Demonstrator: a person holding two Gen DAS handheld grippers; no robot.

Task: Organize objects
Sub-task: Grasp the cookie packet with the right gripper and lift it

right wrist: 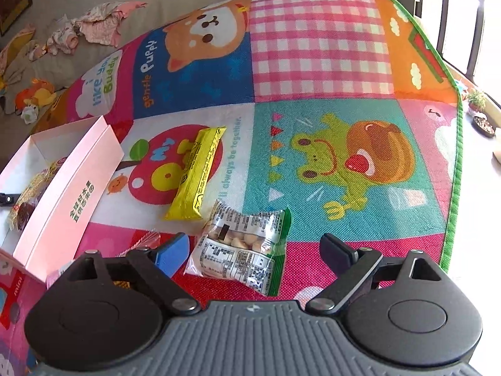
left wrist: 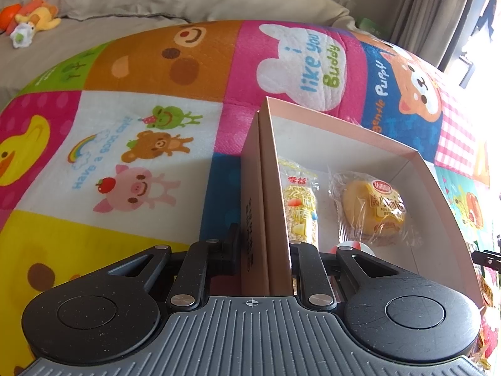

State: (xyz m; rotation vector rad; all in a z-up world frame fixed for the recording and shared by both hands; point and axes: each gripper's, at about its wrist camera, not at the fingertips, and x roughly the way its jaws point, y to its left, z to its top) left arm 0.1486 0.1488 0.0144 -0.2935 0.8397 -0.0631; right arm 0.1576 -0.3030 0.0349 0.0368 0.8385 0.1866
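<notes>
Lying near the mat's (right wrist: 313,163) near edge, beside the pink box (right wrist: 65,194), the snack packet (right wrist: 241,250) is looking light, crinkly and crushable, best pinched across its middle, while the right gripper (right wrist: 253,250) is hanging wide apart around it, untouching, and the left gripper (left wrist: 263,250) is clamping the box wall.

Pink box (left wrist: 344,138): one. Wrapped snacks inside it, left wrist view: two — one puffed-rice bar (left wrist: 302,206), one small cake (left wrist: 372,208).

Loose on the play mat (right wrist: 322,56), right wrist view: one yellow bar (right wrist: 197,172), one green-edged biscuit packet (right wrist: 244,247).

Grippers: two.
</notes>
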